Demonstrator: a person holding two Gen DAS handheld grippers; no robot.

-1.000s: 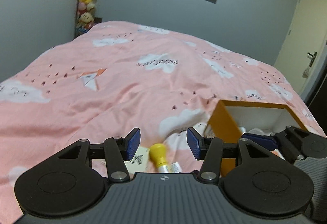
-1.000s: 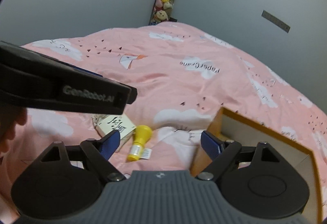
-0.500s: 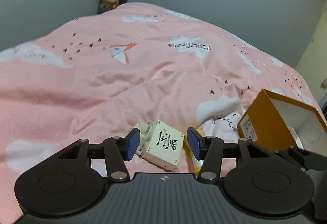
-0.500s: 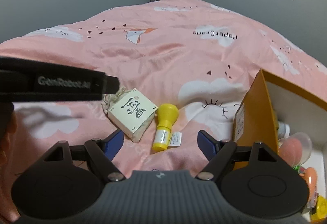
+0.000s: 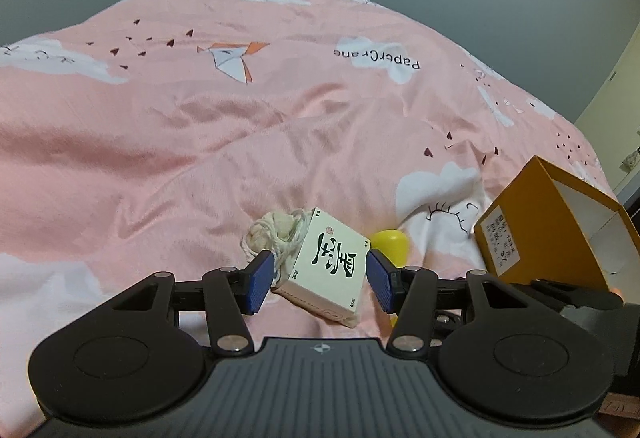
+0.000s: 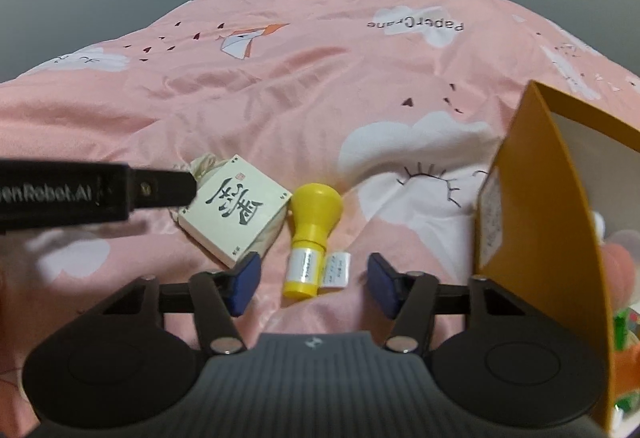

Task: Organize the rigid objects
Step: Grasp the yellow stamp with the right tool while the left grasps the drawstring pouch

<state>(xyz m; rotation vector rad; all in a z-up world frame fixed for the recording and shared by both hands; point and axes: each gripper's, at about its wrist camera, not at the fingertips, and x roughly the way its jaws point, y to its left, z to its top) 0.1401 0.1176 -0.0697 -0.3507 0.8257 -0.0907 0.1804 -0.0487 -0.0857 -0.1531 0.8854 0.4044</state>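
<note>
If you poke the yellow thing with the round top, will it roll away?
Probably a little: the yellow stamp lies on its side and is round. Its fat head would likely make it curve, and the soft pink quilt should slow it.

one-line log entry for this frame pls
left gripper: open, jaws flanking white box | right gripper: open, over yellow stamp | orange box: open

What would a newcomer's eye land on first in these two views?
Probably the cream box with bold black calligraphy, lying on the pink cloud-print bedspread between the pads of the open left gripper, a tangle of pale cord behind it. Next, the yellow stamp-like bottle lying in front of the open right gripper. To the right stands an orange box, open, with colourful items inside.
</note>
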